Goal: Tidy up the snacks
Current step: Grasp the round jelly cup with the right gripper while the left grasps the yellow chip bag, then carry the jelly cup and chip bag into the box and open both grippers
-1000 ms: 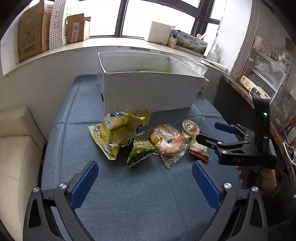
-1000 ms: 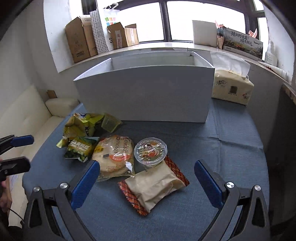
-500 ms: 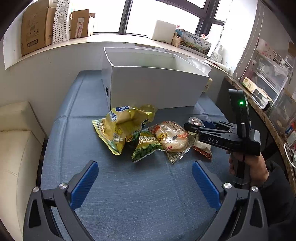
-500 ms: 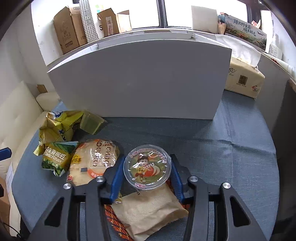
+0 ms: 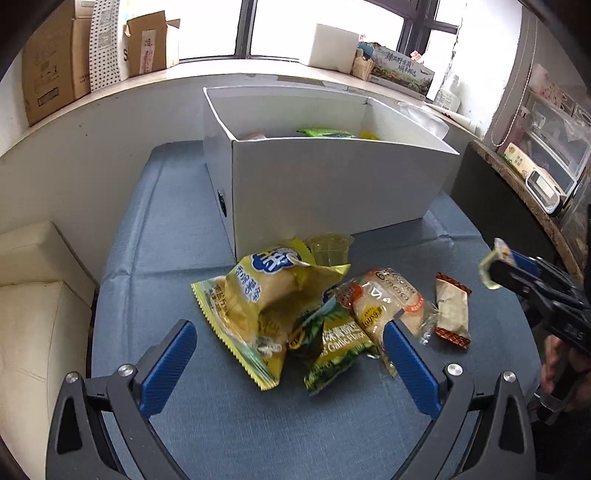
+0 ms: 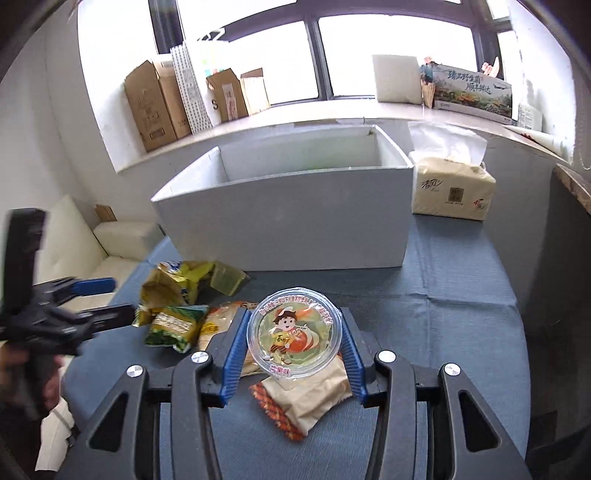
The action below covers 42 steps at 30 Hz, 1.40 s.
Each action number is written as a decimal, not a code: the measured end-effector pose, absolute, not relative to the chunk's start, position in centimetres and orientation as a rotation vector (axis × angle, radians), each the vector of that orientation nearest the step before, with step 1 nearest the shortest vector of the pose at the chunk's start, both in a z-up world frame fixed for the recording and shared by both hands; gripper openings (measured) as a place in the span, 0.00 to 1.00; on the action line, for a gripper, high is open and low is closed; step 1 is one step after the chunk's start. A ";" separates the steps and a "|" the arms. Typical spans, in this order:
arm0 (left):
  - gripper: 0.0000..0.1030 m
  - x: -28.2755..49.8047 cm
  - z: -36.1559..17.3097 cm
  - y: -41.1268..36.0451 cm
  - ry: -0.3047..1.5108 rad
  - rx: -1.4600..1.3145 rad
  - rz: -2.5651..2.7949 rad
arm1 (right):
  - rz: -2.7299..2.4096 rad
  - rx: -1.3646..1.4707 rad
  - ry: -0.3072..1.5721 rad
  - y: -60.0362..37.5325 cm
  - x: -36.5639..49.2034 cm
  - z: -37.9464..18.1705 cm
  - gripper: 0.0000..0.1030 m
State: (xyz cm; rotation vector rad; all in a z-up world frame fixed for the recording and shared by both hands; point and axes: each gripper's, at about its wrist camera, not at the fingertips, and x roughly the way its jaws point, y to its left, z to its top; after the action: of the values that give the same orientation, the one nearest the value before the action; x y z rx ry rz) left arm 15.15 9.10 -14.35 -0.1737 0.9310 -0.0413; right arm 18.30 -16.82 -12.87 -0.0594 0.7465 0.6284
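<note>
The right gripper point(image 6: 293, 354) pinches the jelly cup point(image 6: 294, 334) between its fingers, lifted above the brown wrapped snack point(image 6: 306, 400); the left gripper point(image 5: 288, 363), fingers spread, hovers over the snack pile point(image 5: 295, 306) near the white box point(image 5: 332, 184) on the surface point(image 5: 258, 424)

Jelly cup point(image 6: 294, 335) upright between jaws

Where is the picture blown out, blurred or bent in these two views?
Left wrist view: window blown out, right gripper motion-blurred, box edges bowed by the fisheye. Right wrist view: window also glares white, left gripper smeared at the edge, jelly cup sharp.
</note>
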 end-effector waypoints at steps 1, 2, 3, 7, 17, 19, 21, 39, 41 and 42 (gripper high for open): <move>1.00 16.1 -14.8 9.2 0.945 -0.167 -0.032 | 0.631 -0.052 0.737 -17.1 17.9 -12.5 0.49; 1.00 16.9 -15.3 9.4 0.957 -0.157 -0.024 | 0.632 -0.048 0.730 -17.3 17.6 -12.2 0.49; 1.00 17.6 -15.8 9.5 0.967 -0.154 -0.022 | 0.632 -0.044 0.724 -17.5 17.4 -11.9 0.49; 1.00 19.8 -17.4 9.5 1.008 -0.141 -0.048 | 0.631 -0.041 0.722 -17.6 17.3 -11.6 0.49; 0.66 19.6 -17.5 10.8 0.988 -0.166 -0.013 | 0.645 -0.033 0.746 -17.2 17.1 -12.6 0.49; 0.65 18.5 -16.5 11.5 0.953 -0.189 0.004 | 0.646 -0.034 0.744 -17.1 17.0 -12.6 0.49; 0.65 17.1 -15.2 12.1 0.919 -0.237 -0.018 | 0.646 -0.028 0.746 -17.2 17.0 -12.5 0.49; 0.66 13.3 -1.9 8.8 0.638 -0.208 -0.075 | 0.667 -0.043 0.691 -16.1 17.8 -9.2 0.49; 0.66 14.9 -1.0 8.8 0.628 -0.206 -0.067 | 0.663 -0.047 0.652 -16.0 18.8 -7.6 0.49; 0.66 16.0 -0.7 8.8 0.621 -0.202 -0.071 | 0.672 -0.053 0.631 -15.8 19.5 -6.6 0.49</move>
State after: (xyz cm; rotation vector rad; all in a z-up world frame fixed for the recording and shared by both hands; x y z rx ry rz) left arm 15.97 8.80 -0.72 -0.2021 0.6213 -0.0707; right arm 19.50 -15.76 -6.64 -0.0527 0.6309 0.6722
